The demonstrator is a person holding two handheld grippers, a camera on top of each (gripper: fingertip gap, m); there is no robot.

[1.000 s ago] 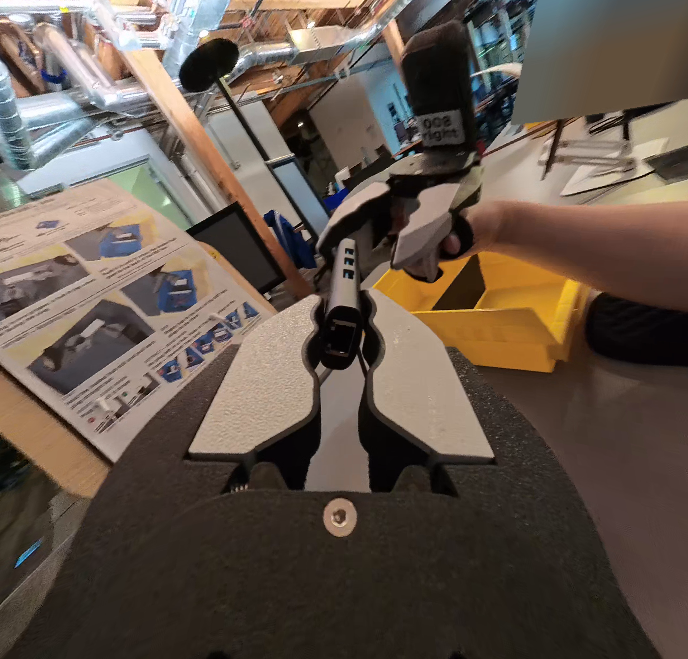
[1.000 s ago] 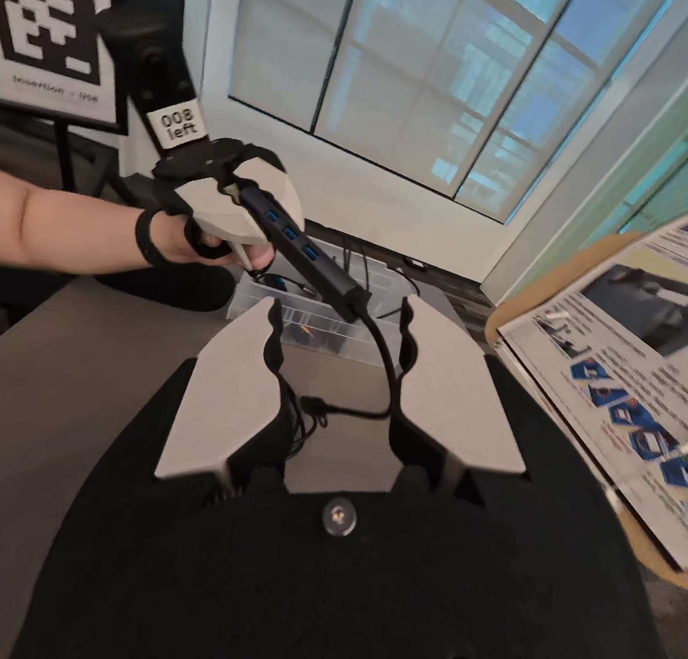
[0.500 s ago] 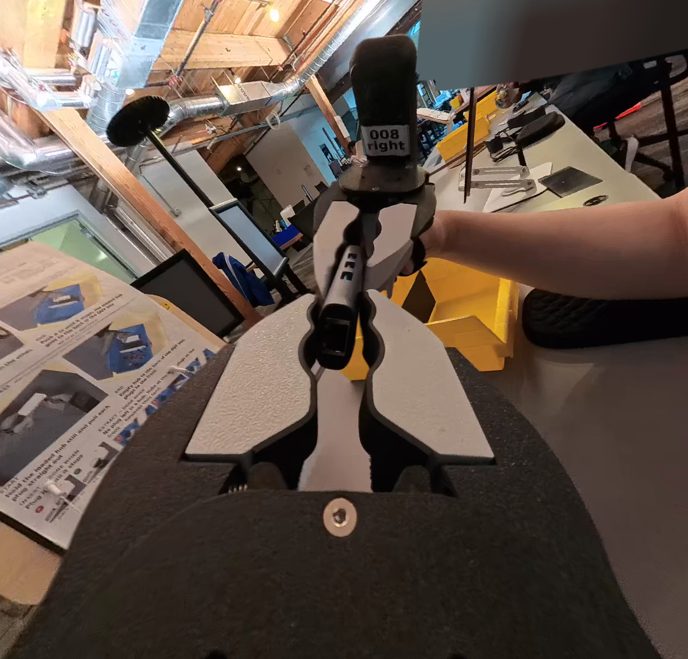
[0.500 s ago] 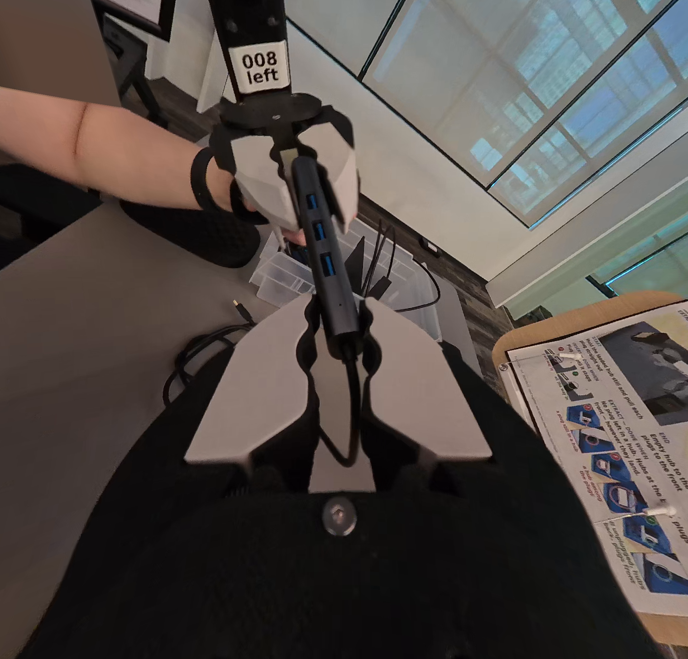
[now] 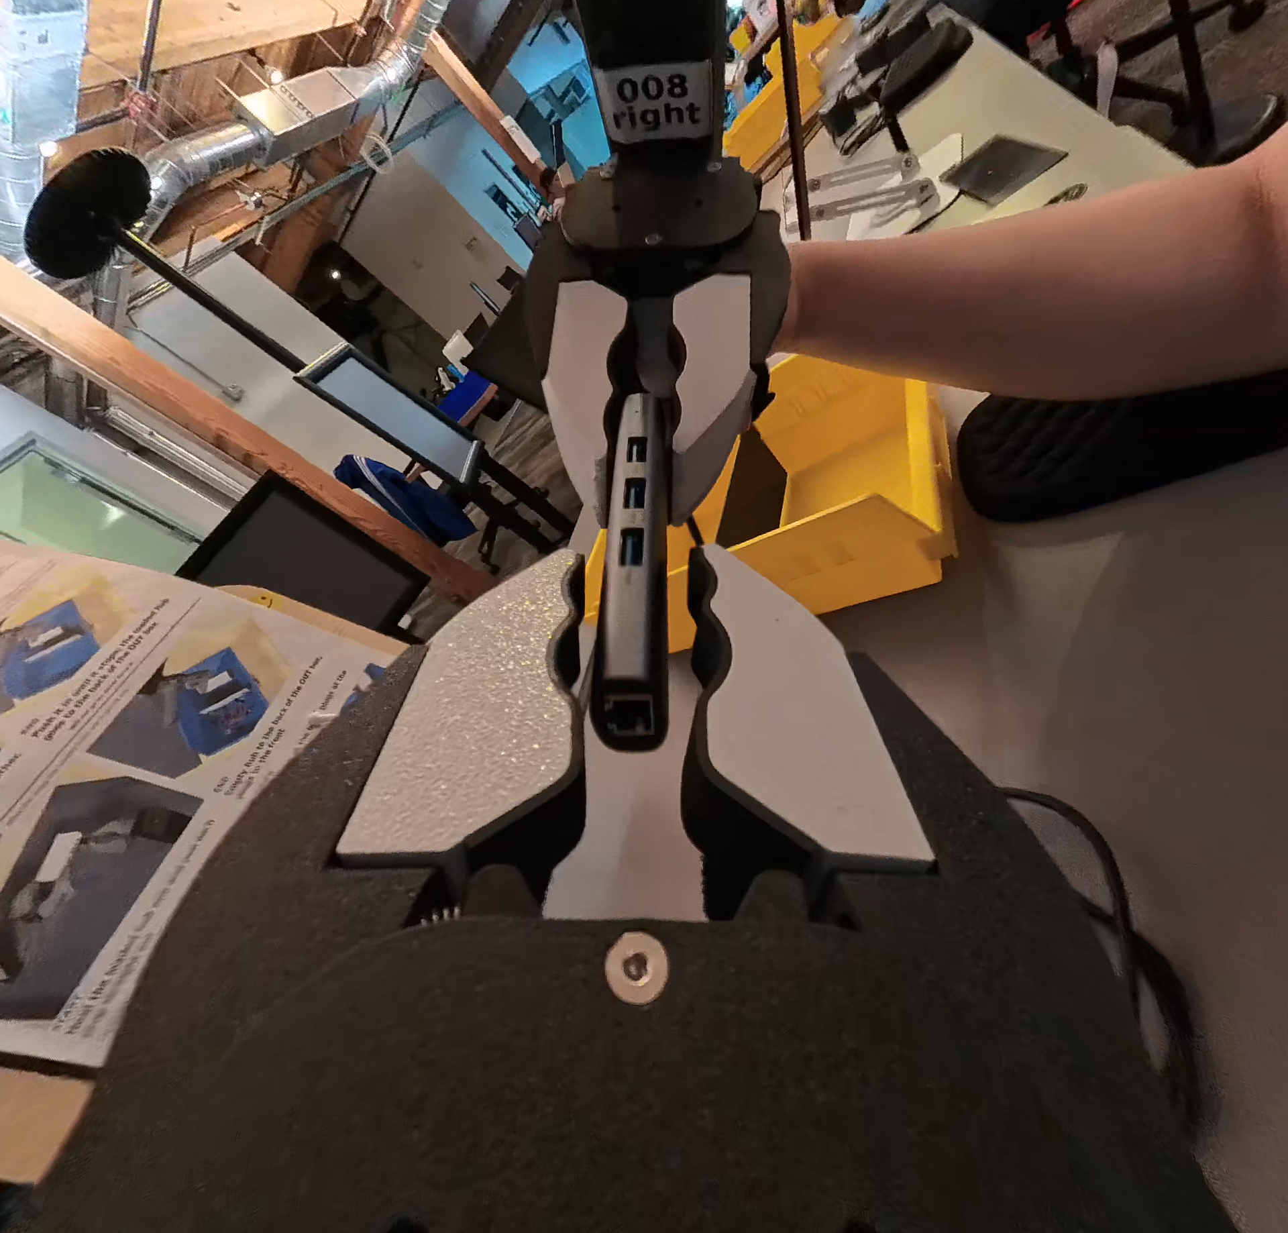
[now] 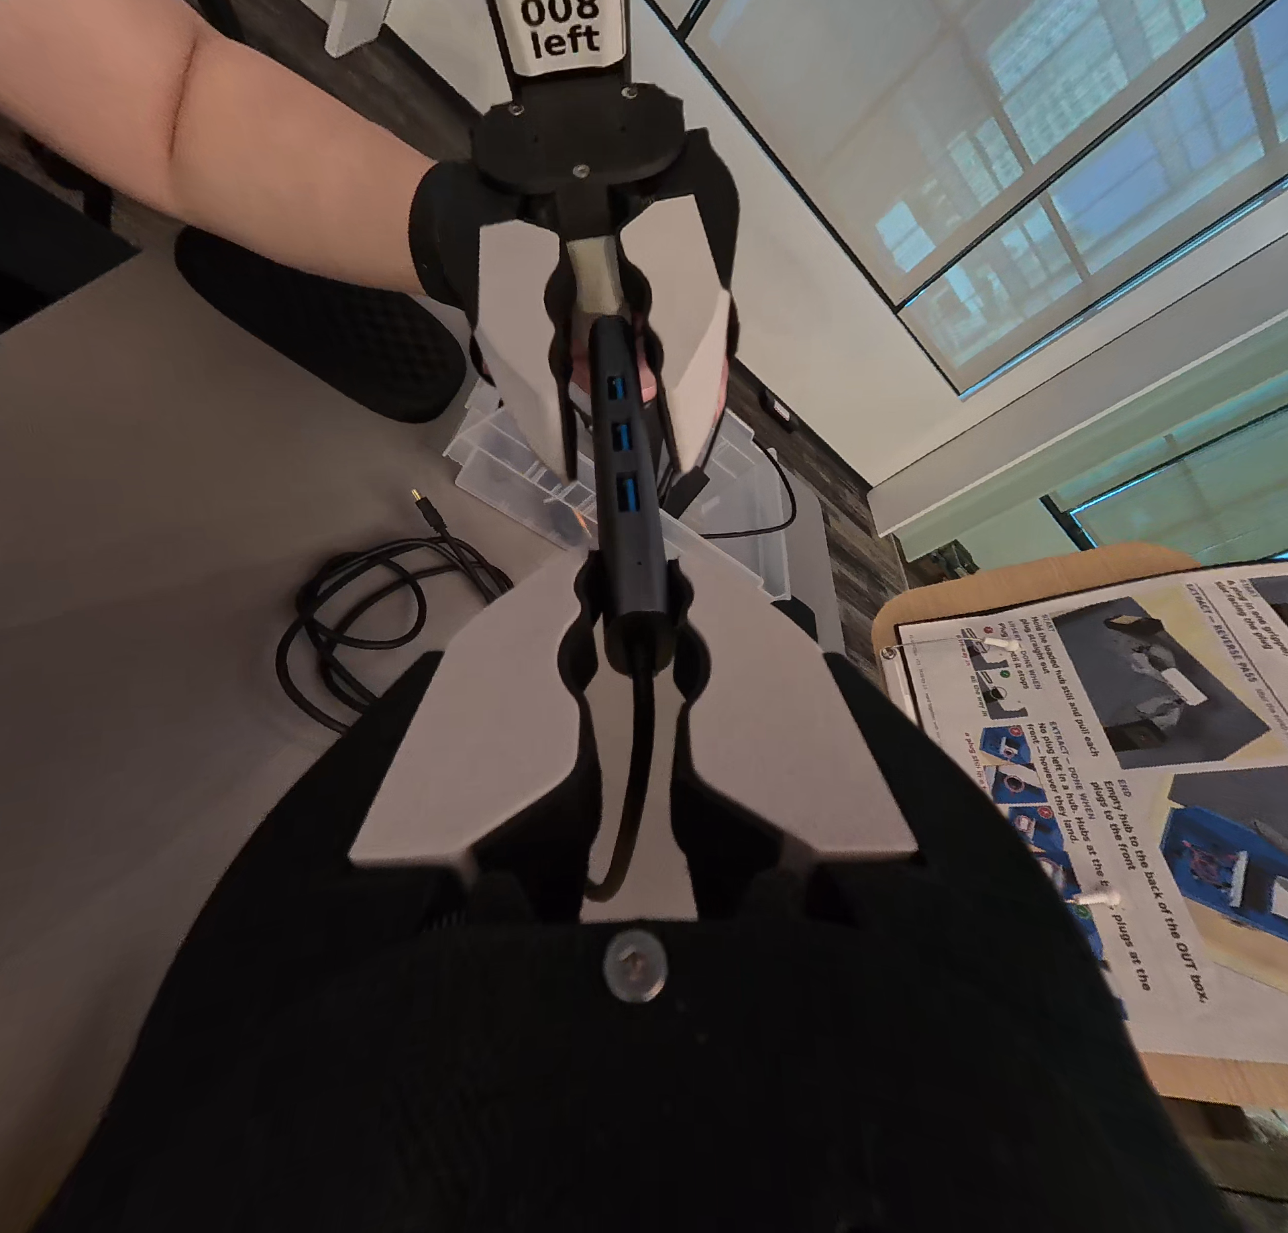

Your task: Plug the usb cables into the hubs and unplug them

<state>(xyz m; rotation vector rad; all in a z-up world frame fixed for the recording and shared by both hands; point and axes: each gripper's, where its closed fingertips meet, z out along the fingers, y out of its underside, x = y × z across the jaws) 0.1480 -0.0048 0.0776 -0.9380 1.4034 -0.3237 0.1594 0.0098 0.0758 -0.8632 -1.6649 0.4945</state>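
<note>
A dark slim USB hub (image 5: 627,628) with blue ports hangs in the air between the two grippers; its ports look empty. In the right wrist view, my right gripper (image 6: 634,593) is shut on the hub (image 6: 627,523) at its cable end, and the hub's own cable (image 6: 638,746) runs back between the fingers. My left gripper (image 5: 633,572) is open: the hub's other end stands between its pads with a gap on each side. The right wrist view shows the left gripper (image 6: 617,461) standing off the hub too. The right gripper (image 5: 645,461) also shows in the left wrist view.
A yellow bin (image 5: 857,502) stands on the grey table behind the right gripper. A clear plastic box (image 6: 732,502) and a coiled black cable (image 6: 348,614) lie below the left gripper. An instruction sheet (image 6: 1115,746) lies at the table's edge. A black wrist rest (image 5: 1115,447) lies under the forearm. My two grippers' fingertips are within a few centimetres of each other.
My right gripper closed on the hub's cable end. My left gripper, which held the hub a second ago, has opened its pads off it. Both grippers now face each other in line.
</note>
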